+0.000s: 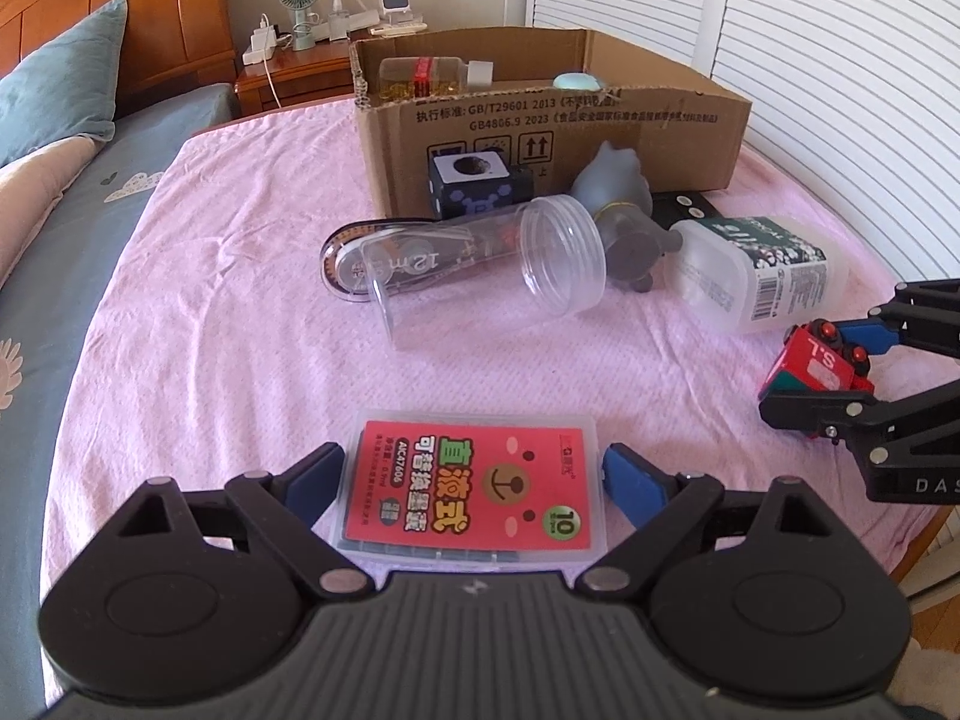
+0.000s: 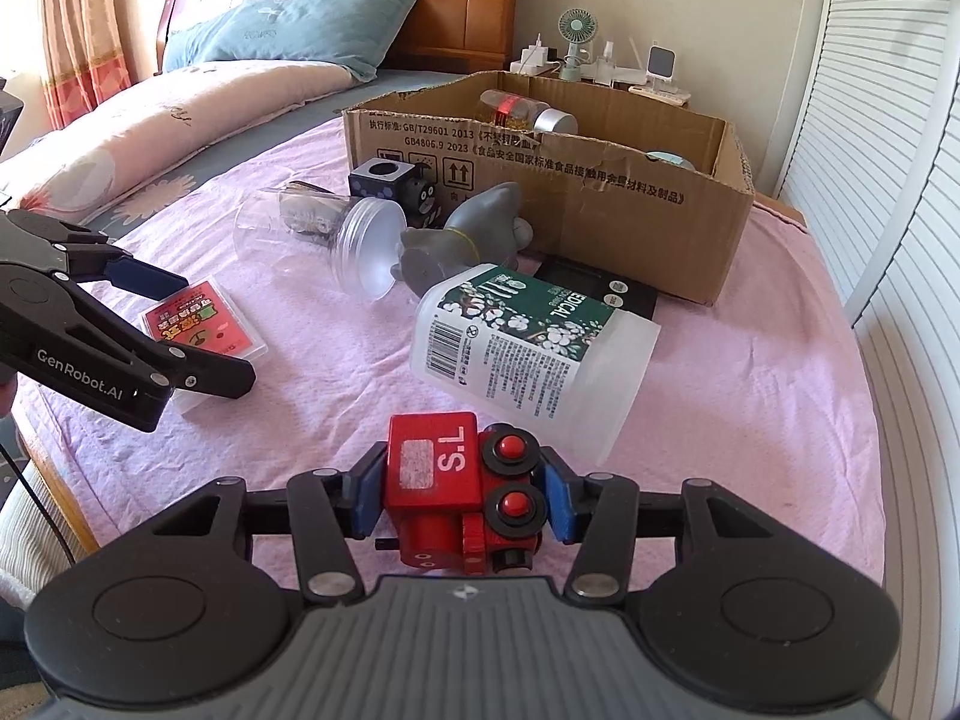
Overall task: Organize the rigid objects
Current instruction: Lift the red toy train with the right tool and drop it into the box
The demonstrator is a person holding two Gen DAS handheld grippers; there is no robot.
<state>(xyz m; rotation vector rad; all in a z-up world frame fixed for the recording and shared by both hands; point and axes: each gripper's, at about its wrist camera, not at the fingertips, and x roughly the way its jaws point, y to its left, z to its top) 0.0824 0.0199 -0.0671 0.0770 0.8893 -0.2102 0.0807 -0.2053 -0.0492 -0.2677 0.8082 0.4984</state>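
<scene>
Bright daylight, soft and even. Strongest from white blinds [image 1: 840,90] on the right; curtain [image 2: 78,30] glowing warm at far left of the right-wrist view. Faint, short shadows under jar [image 1: 480,267] and bottle [image 2: 528,354] on pink cloth [image 1: 210,300]. Mild glare on clear plastic. Heavy fisheye bending at edges, dark vignette in corners. Centre sharp; nightstand clutter [image 1: 336,18] slightly soft.
</scene>
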